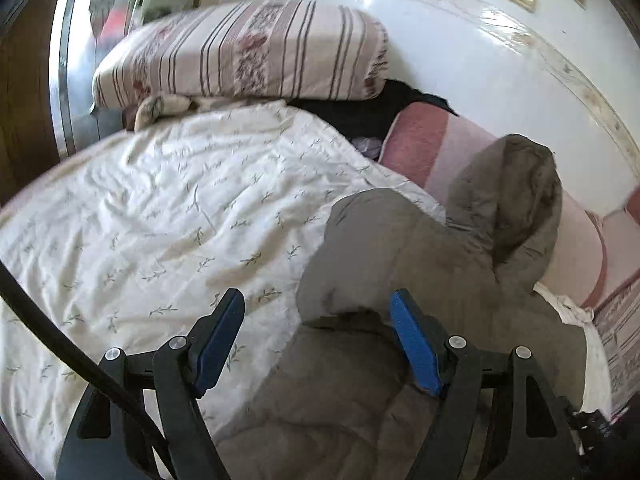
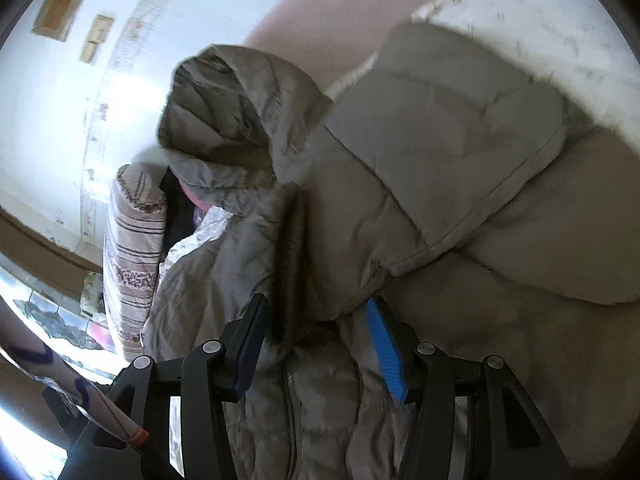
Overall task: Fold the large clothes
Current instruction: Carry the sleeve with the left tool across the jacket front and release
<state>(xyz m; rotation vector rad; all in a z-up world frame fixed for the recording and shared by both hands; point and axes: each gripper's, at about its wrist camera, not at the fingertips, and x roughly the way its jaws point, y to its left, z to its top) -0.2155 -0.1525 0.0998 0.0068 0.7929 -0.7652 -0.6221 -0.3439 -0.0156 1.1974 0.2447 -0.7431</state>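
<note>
Nearest: left gripper (image 1: 316, 344) spread wide, nothing pinched, coat (image 1: 400, 320) edge btwn the jaws. Right gripper (image 2: 316, 348) also released, straddling the zip. Coat on bed, 1 sleeve (image 2: 444, 140) folded in at 1 o'clock; hood (image 2: 224, 112) at 11 o'clock still loose, rest unfolded.

Jacket (image 1: 400, 248) on quilt (image 1: 160, 208); pillow (image 1: 240, 52) behind, against wall (image 1: 460, 52).

The left claw (image 1: 318, 330) hangs spread over a grey padded coat (image 1: 400, 280) on a leaf-print quilt (image 1: 160, 220).
</note>
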